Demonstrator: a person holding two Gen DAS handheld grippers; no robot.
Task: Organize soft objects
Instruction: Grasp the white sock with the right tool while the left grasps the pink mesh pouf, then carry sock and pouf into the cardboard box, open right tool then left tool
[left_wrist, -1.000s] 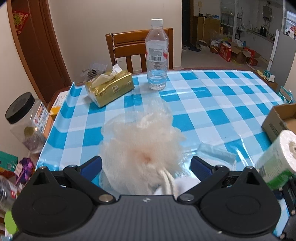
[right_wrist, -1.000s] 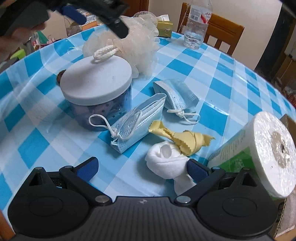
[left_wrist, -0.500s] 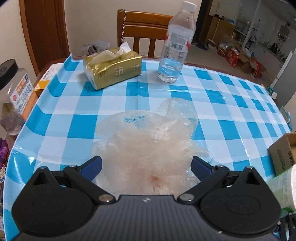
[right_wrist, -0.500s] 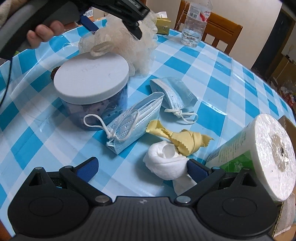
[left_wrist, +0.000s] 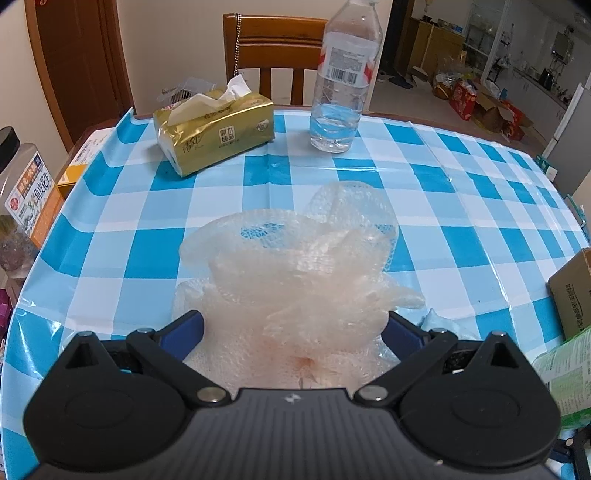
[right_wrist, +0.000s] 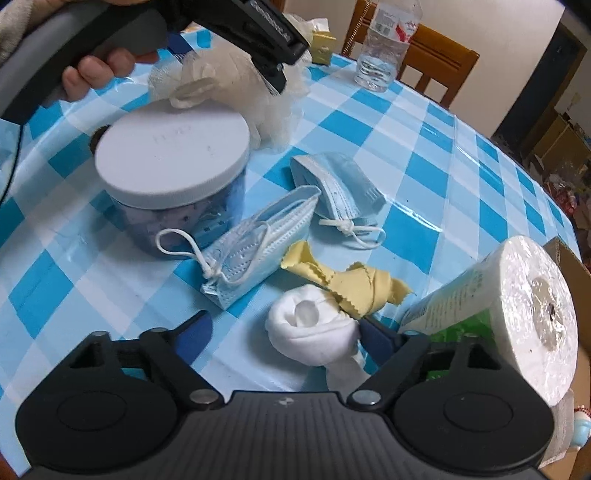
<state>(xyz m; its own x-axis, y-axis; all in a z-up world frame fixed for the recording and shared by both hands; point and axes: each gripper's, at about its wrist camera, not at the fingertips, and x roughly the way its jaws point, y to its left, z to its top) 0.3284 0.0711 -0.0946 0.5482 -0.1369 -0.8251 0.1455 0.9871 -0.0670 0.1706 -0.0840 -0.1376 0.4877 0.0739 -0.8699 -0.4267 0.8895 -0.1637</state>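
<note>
Your right tool (right_wrist: 280, 330) is closing around the rolled white sock (right_wrist: 312, 338) at its 1 o'clock on the surface (right_wrist: 424, 155); centre it before the pads meet. Your left tool (left_wrist: 295, 325) is clamped on the mesh bath pouf (left_wrist: 295, 280); hold that steady.

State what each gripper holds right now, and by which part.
The left gripper has the mesh bath pouf between its fingers at its gathered middle; a firm grip cannot be told. The right gripper holds nothing yet, closing around the rolled white sock.
</note>
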